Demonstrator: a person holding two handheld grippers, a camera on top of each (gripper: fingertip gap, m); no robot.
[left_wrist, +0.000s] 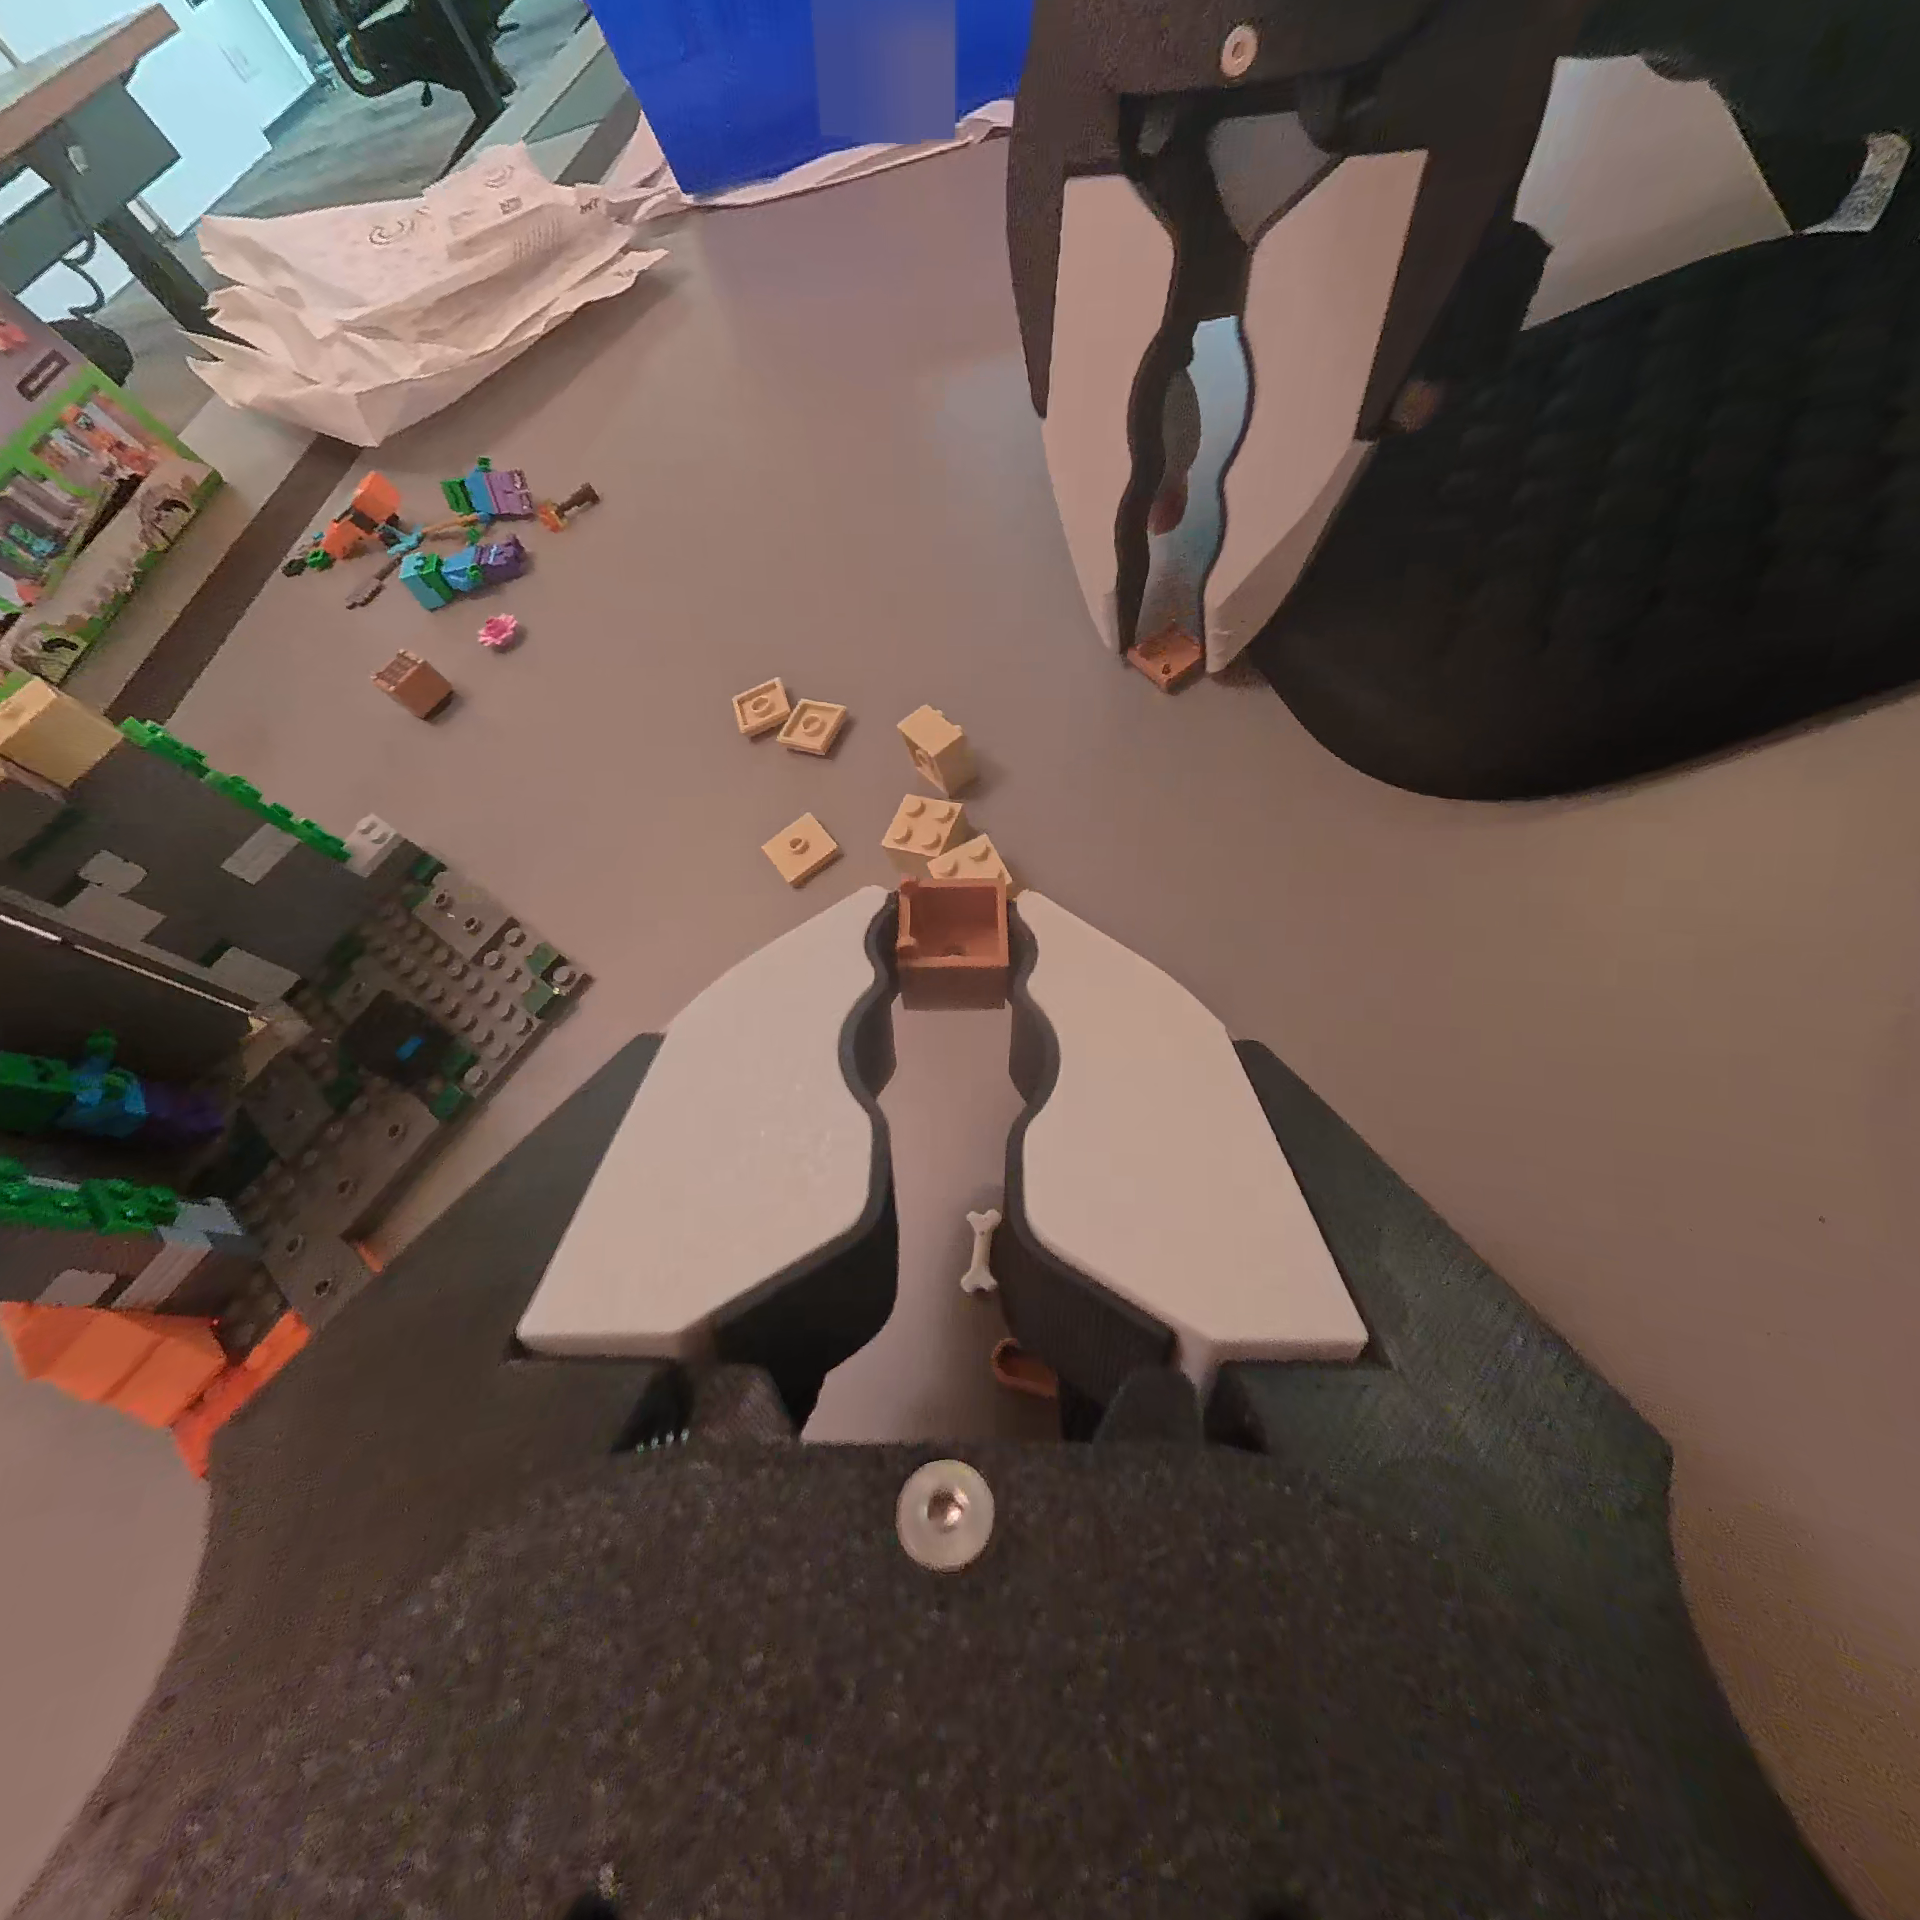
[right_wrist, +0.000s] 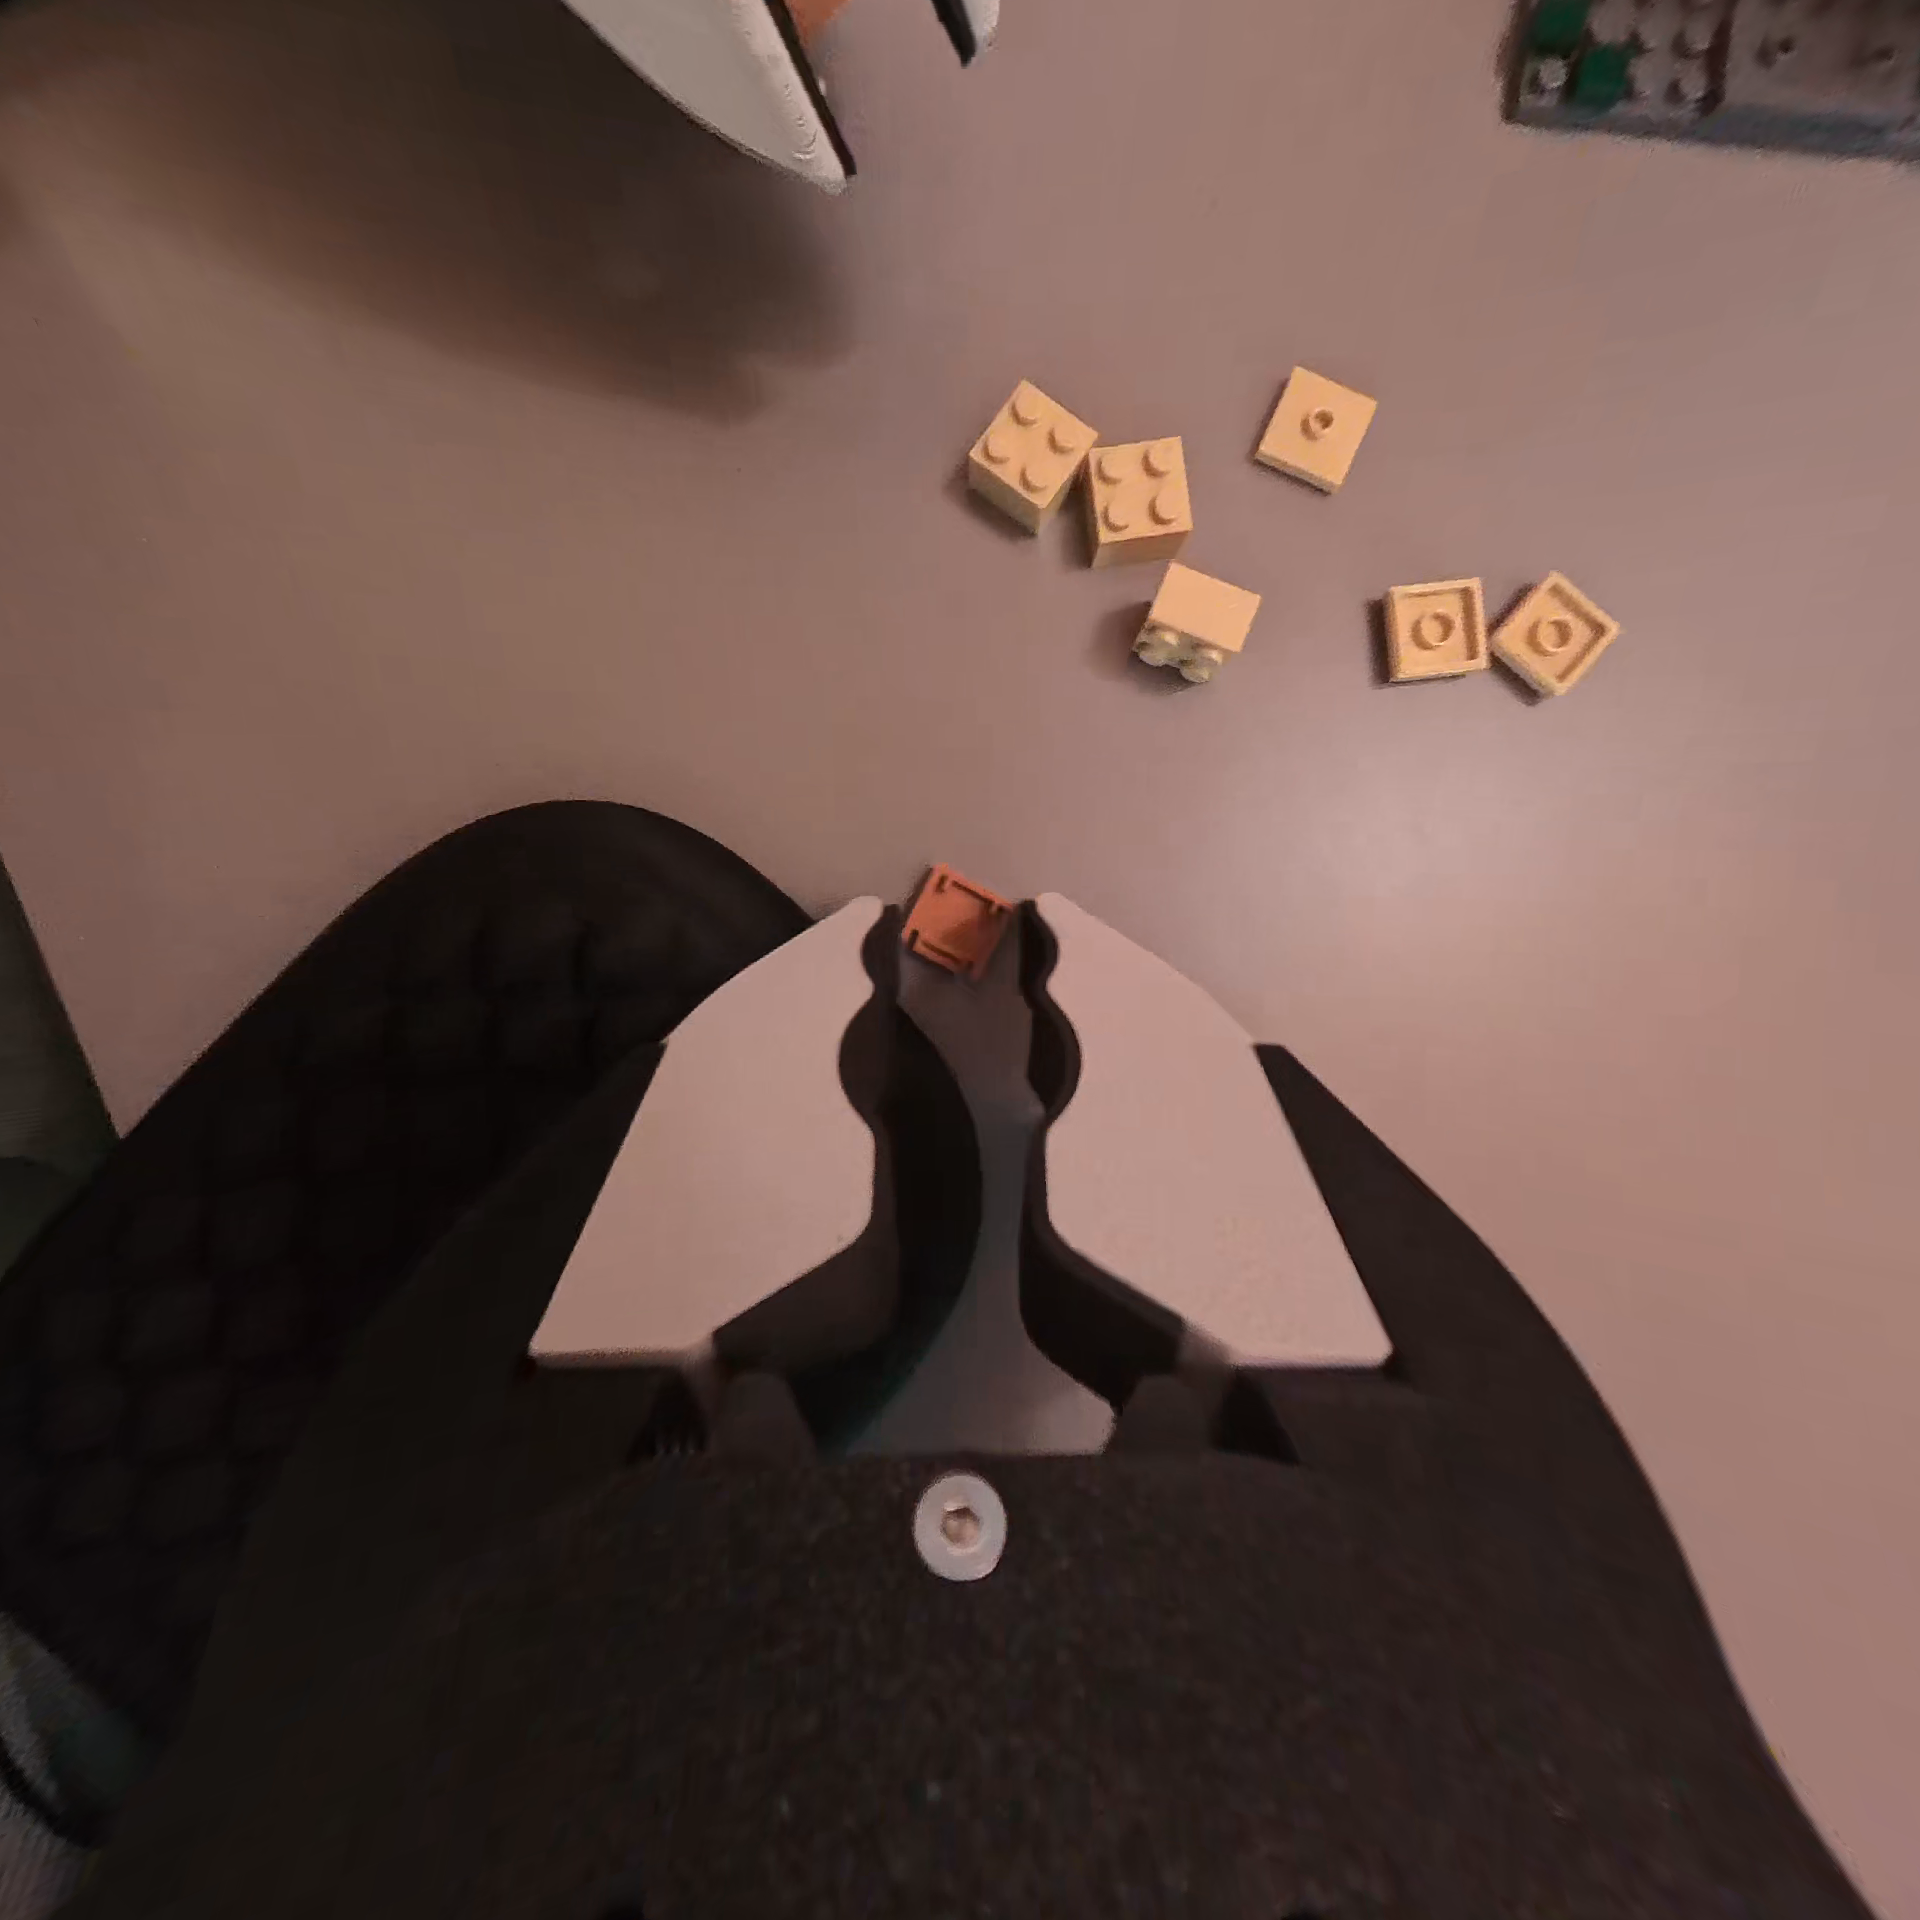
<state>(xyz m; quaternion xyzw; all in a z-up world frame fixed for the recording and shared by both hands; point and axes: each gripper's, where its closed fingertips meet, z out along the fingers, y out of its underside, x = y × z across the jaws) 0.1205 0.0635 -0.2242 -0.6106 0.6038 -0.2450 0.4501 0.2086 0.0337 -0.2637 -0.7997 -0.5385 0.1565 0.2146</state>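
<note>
Left gripper (left_wrist: 951, 940) clenched on an open brown box (left_wrist: 952, 935), held above the grey table (left_wrist: 1351, 1039). Just beyond the box lie tan bricks (left_wrist: 925, 826) and tan tiles (left_wrist: 790, 717). Farther off, right gripper (right_wrist: 956, 935) grasps a small brown plate (right_wrist: 954, 933); the two brown parts remain unjoined.

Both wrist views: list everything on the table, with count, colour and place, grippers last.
Table: one, grey.
Bricks: three, tan, clustered mid-table.
Flat tiles: three, tan, beside the bricks.
Brown box piece: one, between the left fingers.
Small brown piece: one, between the right fingers.
Bone: one, white, under the left gripper.
Figures: several, multicoloured, far left.
Built model: one, grey and green, left edge.
Paper bags: white, far left.
Left gripper: shut on the brown box piece.
Right gripper: shut on the small brown piece.
</note>
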